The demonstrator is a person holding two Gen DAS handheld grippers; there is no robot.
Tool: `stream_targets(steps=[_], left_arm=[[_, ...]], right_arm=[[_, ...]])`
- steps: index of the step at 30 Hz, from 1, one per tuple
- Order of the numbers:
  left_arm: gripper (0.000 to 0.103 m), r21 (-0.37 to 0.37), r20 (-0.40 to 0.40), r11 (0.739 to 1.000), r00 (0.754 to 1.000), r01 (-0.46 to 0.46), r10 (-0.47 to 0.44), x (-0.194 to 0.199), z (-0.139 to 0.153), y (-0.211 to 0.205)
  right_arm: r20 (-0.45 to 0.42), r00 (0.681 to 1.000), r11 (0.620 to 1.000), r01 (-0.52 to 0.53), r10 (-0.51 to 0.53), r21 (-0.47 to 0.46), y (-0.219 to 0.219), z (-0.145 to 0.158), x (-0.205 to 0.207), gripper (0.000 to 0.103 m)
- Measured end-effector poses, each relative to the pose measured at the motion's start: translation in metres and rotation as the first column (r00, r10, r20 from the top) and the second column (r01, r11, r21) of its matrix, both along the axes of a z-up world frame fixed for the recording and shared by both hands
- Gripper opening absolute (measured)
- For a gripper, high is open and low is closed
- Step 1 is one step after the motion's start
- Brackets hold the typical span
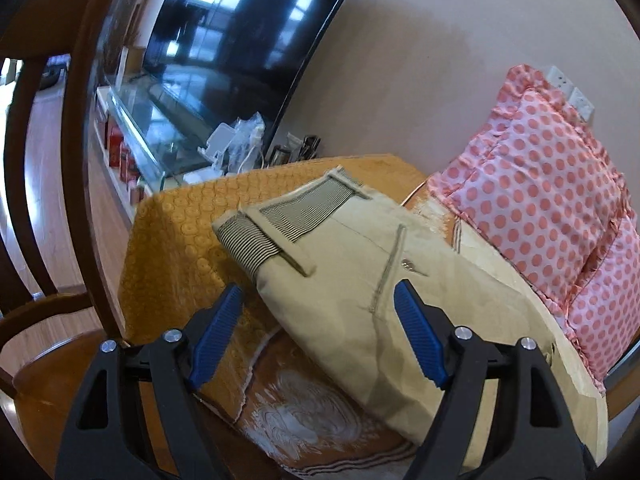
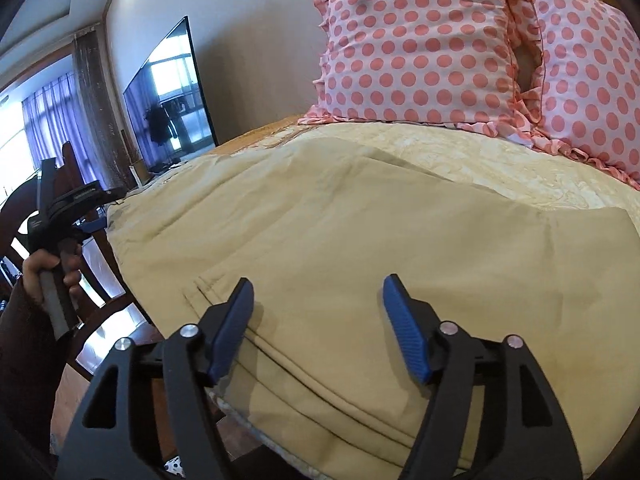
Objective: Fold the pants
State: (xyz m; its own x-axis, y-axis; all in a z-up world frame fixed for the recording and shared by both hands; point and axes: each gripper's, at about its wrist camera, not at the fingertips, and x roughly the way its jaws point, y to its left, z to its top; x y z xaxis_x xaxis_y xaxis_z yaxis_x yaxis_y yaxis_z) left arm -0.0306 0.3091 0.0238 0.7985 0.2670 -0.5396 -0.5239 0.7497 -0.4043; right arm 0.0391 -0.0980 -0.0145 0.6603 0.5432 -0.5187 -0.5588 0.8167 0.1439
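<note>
Beige pants [image 1: 360, 280] lie flat on a cloth-covered table, waistband with striped lining [image 1: 272, 220] toward the far left edge. My left gripper [image 1: 318, 300] is open, its blue pads above the waist end and touching nothing. In the right wrist view the pants [image 2: 340, 220] spread across the table, hem end near me. My right gripper [image 2: 318, 294] is open just above the leg hems and holds nothing. The left gripper [image 2: 86, 216], in a hand, shows at the far left beside the table edge.
Two pink polka-dot pillows [image 2: 440, 48] rest at the back of the table against the wall. An orange tablecloth [image 1: 180, 248] covers the table. A dark wooden chair [image 1: 72, 160] stands at the left. A large TV [image 1: 240, 40] and a low cabinet stand behind.
</note>
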Motion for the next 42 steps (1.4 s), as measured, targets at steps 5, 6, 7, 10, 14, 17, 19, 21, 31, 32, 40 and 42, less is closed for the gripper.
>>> stream_targets(steps=[5, 6, 7, 10, 14, 17, 19, 21, 31, 32, 40, 42], left_arm=[[0.083, -0.02, 0.015, 0.998, 0.998, 0.056, -0.056, 0.003, 0.001, -0.011], [0.083, -0.082, 0.053, 0.989, 0.991, 0.124, -0.12, 0.004, 0.0, -0.013], [0.083, -0.115, 0.078, 0.982, 0.987, 0.149, -0.14, 0.005, -0.001, -0.017], [0.083, -0.11, 0.08, 0.979, 0.984, 0.169, -0.161, 0.014, -0.002, -0.02], [0.083, -0.223, 0.12, 0.96, 0.982, 0.169, -0.145, 0.021, -0.002, -0.004], [0.083, -0.285, 0.126, 0.95, 0.988, 0.127, -0.094, 0.026, -0.002, 0.014], [0.078, -0.366, 0.151, 0.924, 0.987, 0.112, -0.06, 0.025, -0.006, 0.026], [0.048, -0.413, 0.154, 0.906, 0.988, 0.091, -0.029, 0.025, -0.01, 0.032], [0.006, -0.063, 0.09, 0.99, 0.988, 0.13, -0.124, 0.034, 0.066, -0.037], [0.006, -0.01, 0.096, 0.985, 0.981, 0.173, -0.171, 0.038, 0.081, -0.056], [0.006, 0.273, 0.068, 0.74, 0.755, 0.614, -0.652, 0.069, 0.14, -0.266], [0.006, 0.291, 0.008, 0.625, 0.651, 0.725, -0.759, 0.074, 0.122, -0.327]], right_arm=[[0.011, 1.0, 1.0, -0.009, 0.009, 0.01, 0.001, -0.001, -0.001, 0.073], [0.014, 1.0, 1.0, -0.009, 0.009, 0.013, 0.001, -0.002, -0.001, 0.074], [0.017, 1.0, 1.0, -0.01, 0.01, 0.014, 0.001, -0.002, -0.002, 0.075], [0.021, 1.0, 1.0, -0.013, 0.013, 0.015, 0.001, -0.003, -0.002, 0.076], [0.023, 1.0, 1.0, -0.018, 0.017, 0.026, 0.0, -0.003, -0.003, 0.076], [0.024, 1.0, 0.999, -0.016, 0.015, 0.041, -0.001, -0.004, -0.003, 0.076], [0.027, 0.999, 0.999, -0.018, 0.017, 0.045, -0.002, -0.004, -0.004, 0.076], [0.032, 0.999, 0.998, -0.023, 0.021, 0.051, -0.002, -0.004, -0.005, 0.076], [0.098, 0.995, 0.98, -0.008, -0.012, 0.2, -0.044, 0.01, -0.03, 0.076], [0.114, 0.993, 0.976, 0.008, -0.033, 0.215, -0.053, 0.014, -0.034, 0.076], [0.158, 0.938, 0.919, 0.25, -0.307, 0.305, -0.146, 0.028, -0.057, 0.078], [0.148, 0.915, 0.895, 0.315, -0.374, 0.315, -0.167, 0.027, -0.062, 0.078]])
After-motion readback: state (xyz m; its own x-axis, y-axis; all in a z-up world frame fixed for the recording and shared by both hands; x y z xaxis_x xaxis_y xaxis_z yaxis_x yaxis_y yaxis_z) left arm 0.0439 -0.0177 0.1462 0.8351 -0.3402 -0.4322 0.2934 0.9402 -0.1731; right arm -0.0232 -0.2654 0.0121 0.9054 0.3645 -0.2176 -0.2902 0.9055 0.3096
